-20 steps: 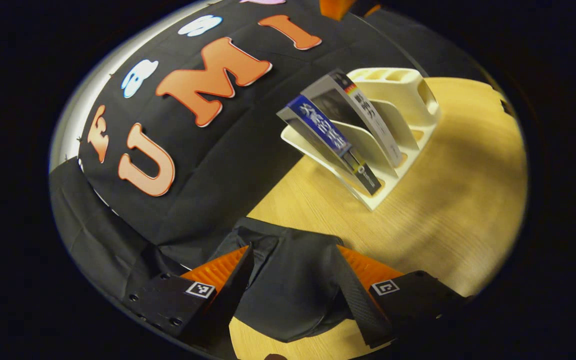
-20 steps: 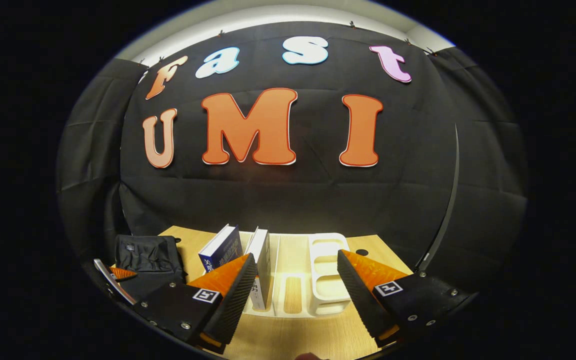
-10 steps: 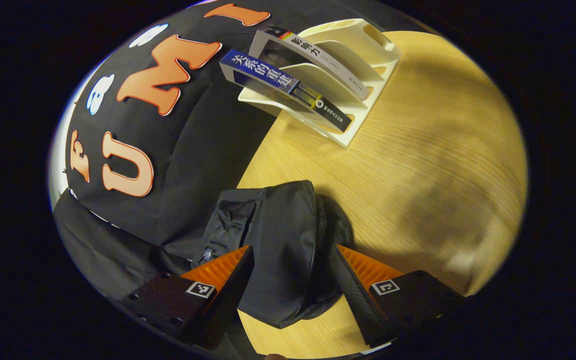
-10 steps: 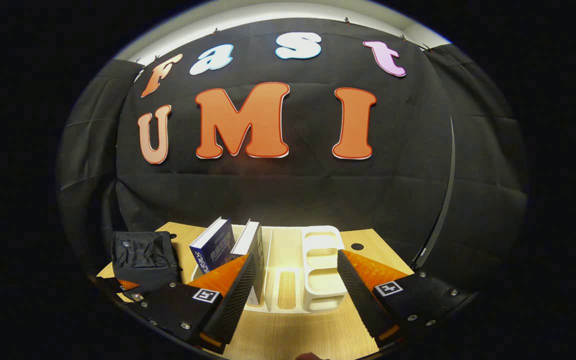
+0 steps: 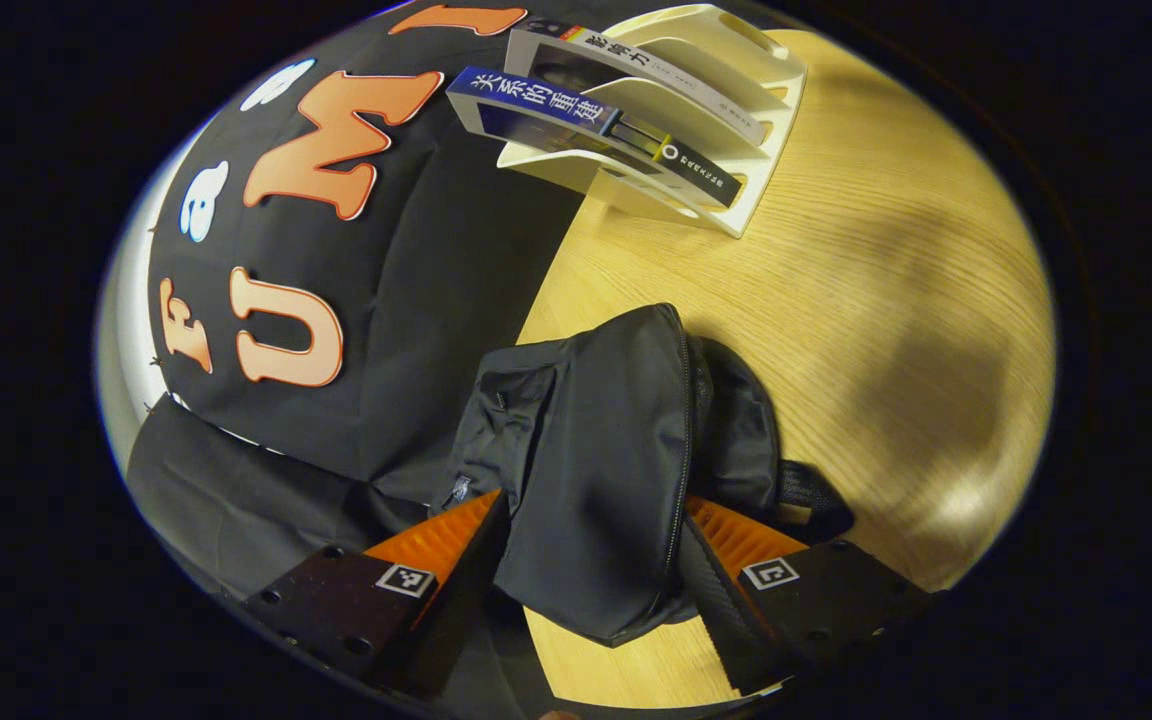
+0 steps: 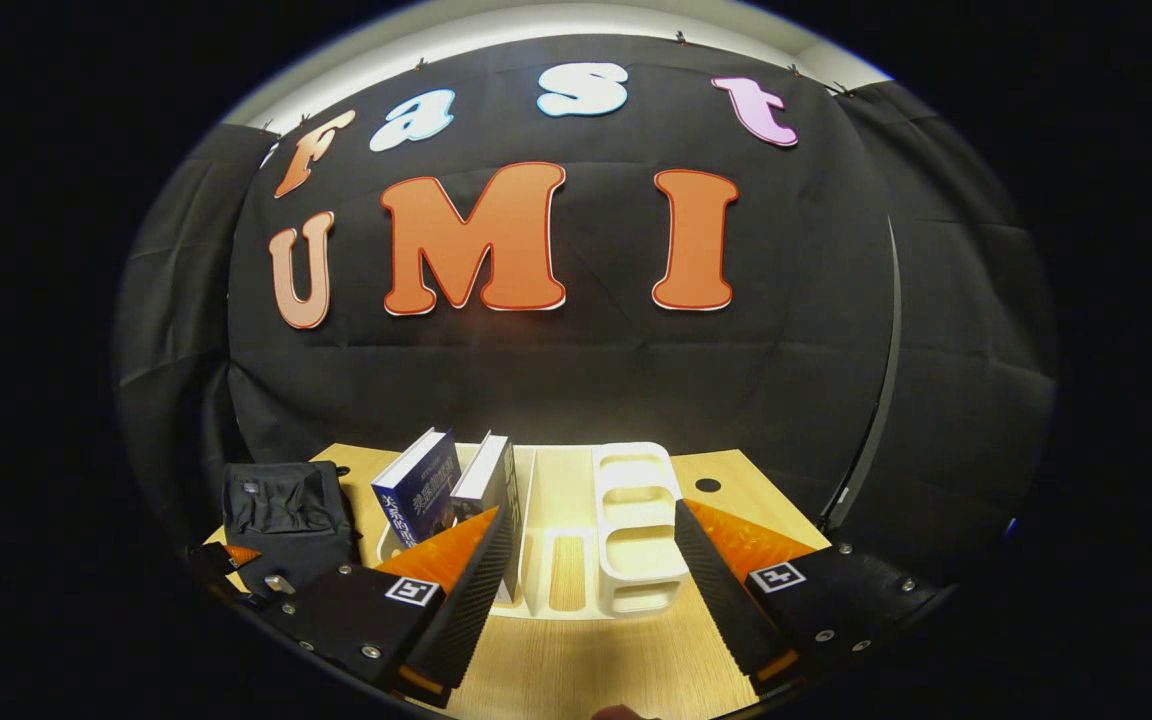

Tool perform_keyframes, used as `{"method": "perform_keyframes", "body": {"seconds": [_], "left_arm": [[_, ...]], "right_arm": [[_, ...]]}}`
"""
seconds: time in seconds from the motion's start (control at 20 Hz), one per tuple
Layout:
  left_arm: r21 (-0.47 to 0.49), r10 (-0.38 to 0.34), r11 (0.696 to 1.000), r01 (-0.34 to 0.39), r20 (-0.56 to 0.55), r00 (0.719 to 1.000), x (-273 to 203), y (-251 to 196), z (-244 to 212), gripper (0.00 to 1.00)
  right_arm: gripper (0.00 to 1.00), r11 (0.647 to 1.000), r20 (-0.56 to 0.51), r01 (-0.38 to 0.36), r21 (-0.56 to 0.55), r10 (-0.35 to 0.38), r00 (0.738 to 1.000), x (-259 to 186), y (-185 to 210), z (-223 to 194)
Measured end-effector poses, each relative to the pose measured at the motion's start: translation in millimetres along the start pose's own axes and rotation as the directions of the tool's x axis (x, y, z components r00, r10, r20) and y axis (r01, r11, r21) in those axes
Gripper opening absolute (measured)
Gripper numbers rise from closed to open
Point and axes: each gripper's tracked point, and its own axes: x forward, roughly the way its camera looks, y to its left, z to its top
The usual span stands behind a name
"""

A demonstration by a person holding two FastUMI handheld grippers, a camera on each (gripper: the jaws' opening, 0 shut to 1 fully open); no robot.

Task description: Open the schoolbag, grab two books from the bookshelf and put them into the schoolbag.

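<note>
Left gripper (image 5: 591, 560): fingers spread, straddling black schoolbag (image 5: 606, 450), contact not discernible. Schoolbag at table (image 5: 886, 300) back edge, against wall cloth. Right gripper (image 6: 586, 590): fingers spread, empty, facing white bookshelf (image 6: 626, 530) at back edge. 2 books lean in bookshelf: blue book (image 6: 416, 490), grey book (image 6: 491, 480).

Blue book (image 5: 576, 110) spine: "关系的重建". Grey book (image 5: 636, 62) spine: blurred.
</note>
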Motion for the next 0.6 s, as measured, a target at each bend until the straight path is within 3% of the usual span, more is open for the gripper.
{"method": "perform_keyframes", "body": {"seconds": [0.5, 0.6], "left_arm": [[0.049, -0.03, 0.998, 0.031, -0.032, 0.999, 54.3, -2.5, 8.0, 0.94], [0.051, -0.046, 0.998, 0.048, -0.035, 0.998, 59.5, -4.2, 7.2, 0.88]], "right_arm": [[0.96, 1.0, 0.013, -0.012, -0.022, 0.012, 1.0, -3.4, -4.1, 5.3], [0.97, 1.0, 0.017, -0.007, -0.025, 0.007, 1.0, -6.0, -9.2, 5.7]]}}
